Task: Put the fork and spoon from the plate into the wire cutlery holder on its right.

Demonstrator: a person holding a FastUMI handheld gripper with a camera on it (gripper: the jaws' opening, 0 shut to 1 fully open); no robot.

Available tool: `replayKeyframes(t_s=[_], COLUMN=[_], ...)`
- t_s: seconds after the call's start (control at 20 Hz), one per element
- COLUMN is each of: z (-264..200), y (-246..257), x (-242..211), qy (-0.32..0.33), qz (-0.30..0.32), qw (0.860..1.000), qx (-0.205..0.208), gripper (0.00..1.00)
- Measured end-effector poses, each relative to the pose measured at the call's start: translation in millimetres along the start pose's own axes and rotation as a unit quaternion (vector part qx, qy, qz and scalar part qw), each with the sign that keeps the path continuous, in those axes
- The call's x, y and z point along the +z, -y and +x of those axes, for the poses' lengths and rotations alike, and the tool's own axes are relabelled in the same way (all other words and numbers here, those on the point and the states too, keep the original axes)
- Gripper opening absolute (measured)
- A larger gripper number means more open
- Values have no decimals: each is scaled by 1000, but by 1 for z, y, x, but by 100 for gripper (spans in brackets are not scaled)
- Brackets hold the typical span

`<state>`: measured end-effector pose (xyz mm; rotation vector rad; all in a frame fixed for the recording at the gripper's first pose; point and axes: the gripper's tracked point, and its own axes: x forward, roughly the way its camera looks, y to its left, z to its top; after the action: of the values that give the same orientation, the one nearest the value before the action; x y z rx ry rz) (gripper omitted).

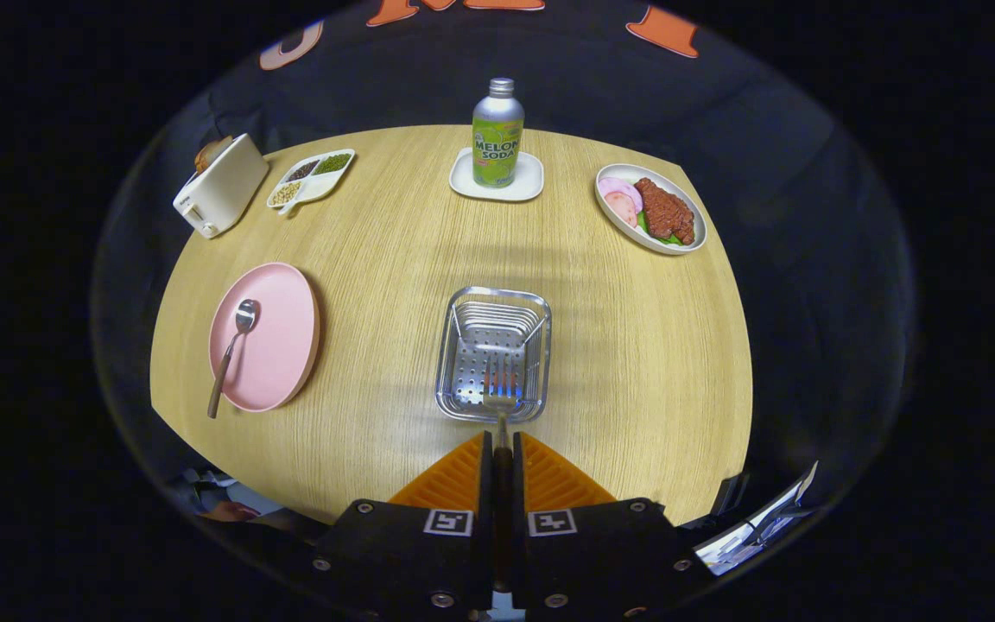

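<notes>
Light wood-grain worktop (pixel 394 259), rounded edge. Directly on it:
- round pink plate (pixel 277 345), near side, well left of the holder;
- rectangular silver wire cutlery holder (pixel 454 345), perforated floor, near the middle;
- small white square tray (pixel 530 181), far middle, under a green soda bottle;
- oval white dish (pixel 694 238) with meat slices, far right;
- white divided dish (pixel 329 180) of beans and seeds, far left;
- cream toaster (pixel 221 186), just beside the divided dish.
</notes>
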<state>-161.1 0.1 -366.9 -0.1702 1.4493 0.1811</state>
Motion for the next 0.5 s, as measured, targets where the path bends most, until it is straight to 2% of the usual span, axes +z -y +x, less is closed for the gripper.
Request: replayKeyframes(t_s=[0.3, 0.5], z=[-14, -48], y=[7, 16], x=[42, 87], qy=[82, 189], qz=[14, 33], qw=[997, 981], qx=[-4, -14], gripper=[9, 10])
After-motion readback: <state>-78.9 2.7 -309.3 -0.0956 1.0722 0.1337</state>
